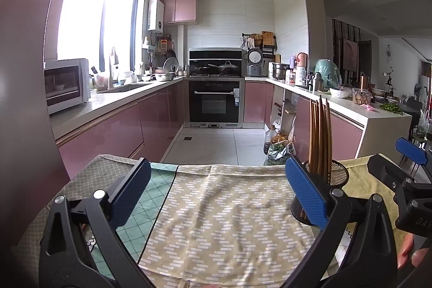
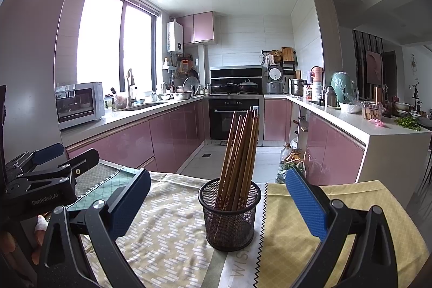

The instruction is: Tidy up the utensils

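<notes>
While both grippers hover with jaws spread, the right gripper point(image 2: 218, 204) nearing the mesh cup point(image 2: 229, 217) could topple its leaning chopsticks point(image 2: 239, 153)

Black mesh holder point(image 2: 229, 217); brown chopsticks point(image 2: 239, 153); beige cloth point(image 2: 167, 234) with white dashes; yellow cloth point(image 2: 291, 234), white lattice; blue gripper pads point(image 2: 306, 204).

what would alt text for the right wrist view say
A black mesh cup holding a bundle of brown chopsticks stands on patterned placemats, centred between the open blue-padded fingers of the right gripper. The left gripper shows at the left edge, and behind is a kitchen with pink cabinets.
</notes>
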